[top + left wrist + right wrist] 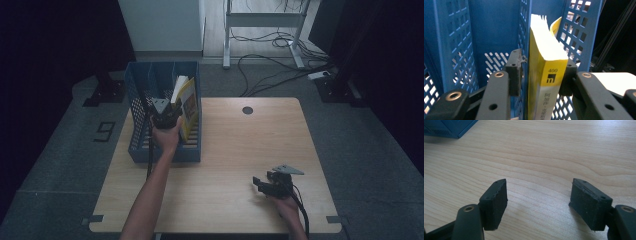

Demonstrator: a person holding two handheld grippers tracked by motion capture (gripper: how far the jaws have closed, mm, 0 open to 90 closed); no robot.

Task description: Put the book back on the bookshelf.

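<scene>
A pale wood desk (235, 150) sits on grey carpet, cables trailing across the floor behind. At its left stands a blue file rack (137, 125), and the left gripper (167, 117) reaches into it. A thick yellow book (547, 75) with white page edges stands upright between its jaws; these are slightly spread, the left pad off the cover. Further right, the right gripper (267, 184) rests low, jaws spread over bare wood.
</scene>
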